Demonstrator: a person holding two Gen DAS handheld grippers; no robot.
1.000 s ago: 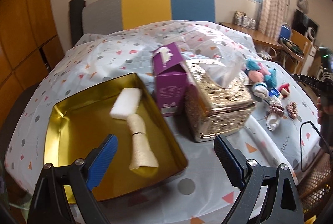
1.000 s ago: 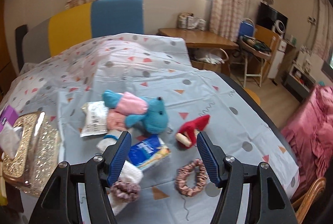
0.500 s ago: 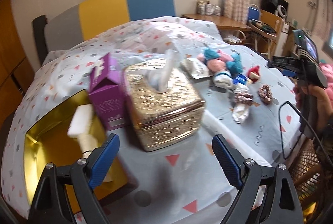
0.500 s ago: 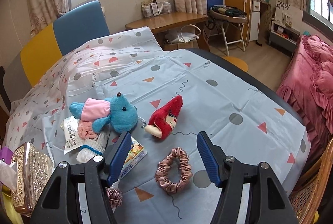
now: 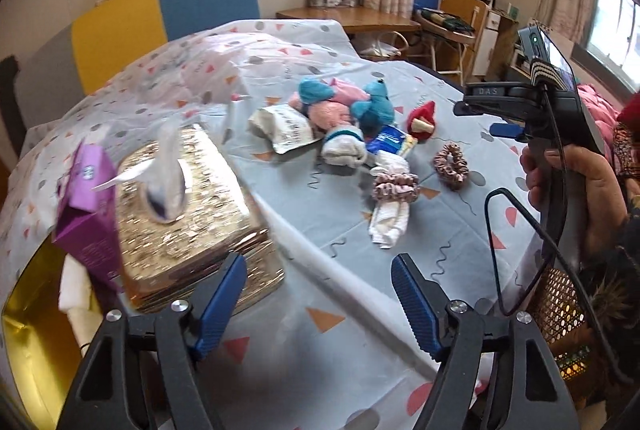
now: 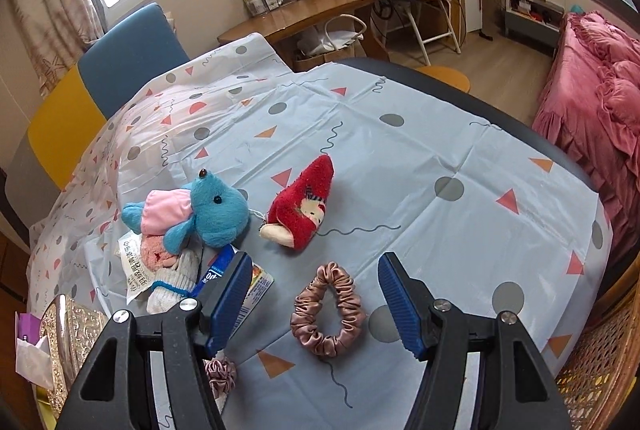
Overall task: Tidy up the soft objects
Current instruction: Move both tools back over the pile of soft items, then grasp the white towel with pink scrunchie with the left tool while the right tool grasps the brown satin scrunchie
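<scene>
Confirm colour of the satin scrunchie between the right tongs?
Dusty pink satin scrunchie, clearest in the right wrist view.

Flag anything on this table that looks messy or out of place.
The soft things lie in a loose heap: blue plush toy on pink cloth, socks and packets. The red slipper toy lies tipped on its side, and a pink scrunchie sits apart. Nothing looks spilled or damaged.
</scene>
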